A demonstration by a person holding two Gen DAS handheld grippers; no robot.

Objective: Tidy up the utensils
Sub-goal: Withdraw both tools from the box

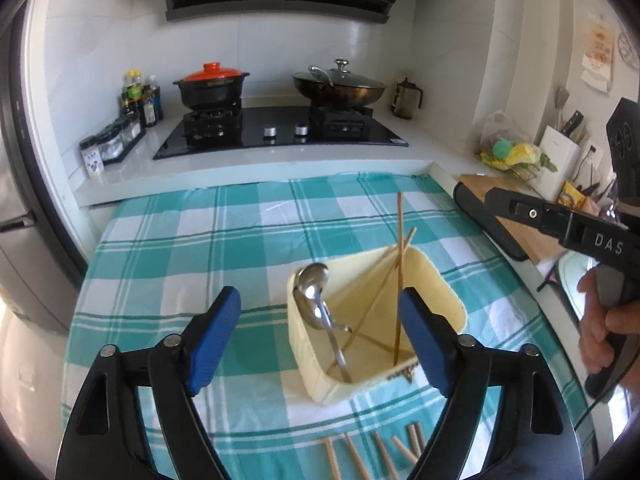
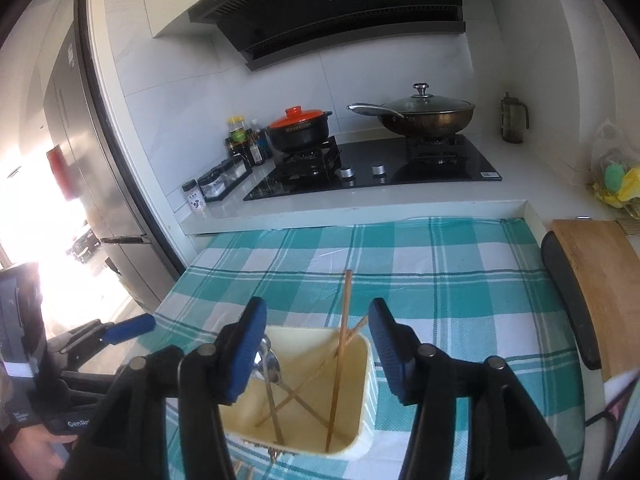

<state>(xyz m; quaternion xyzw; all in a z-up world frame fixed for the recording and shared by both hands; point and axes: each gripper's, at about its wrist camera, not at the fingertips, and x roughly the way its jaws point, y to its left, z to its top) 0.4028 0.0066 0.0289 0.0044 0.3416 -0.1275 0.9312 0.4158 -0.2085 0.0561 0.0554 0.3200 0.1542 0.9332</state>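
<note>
A cream rectangular container (image 1: 310, 352) (image 2: 369, 384) stands on the teal checked cloth (image 1: 180, 248). A metal spoon (image 1: 314, 280) (image 2: 269, 362) leans in it, together with several wooden chopsticks (image 1: 399, 256) (image 2: 345, 312). My left gripper (image 1: 320, 296) is open, its blue pads (image 1: 216, 332) on either side of the container's near end and touching nothing. My right gripper (image 2: 317, 308) is open above the container. One upright chopstick rises between its pads (image 2: 384, 344) untouched. More chopsticks (image 1: 372, 454) lie loose on the cloth in front of the container.
Behind the cloth are a raised counter step and a black hob (image 1: 280, 132) with an orange-lidded pot (image 1: 212, 84) and a lidded wok (image 1: 340, 88). Bottles and jars (image 1: 140, 100) stand at the left. A wooden board (image 2: 596, 280) lies to the right, a fridge (image 2: 80, 160) to the left.
</note>
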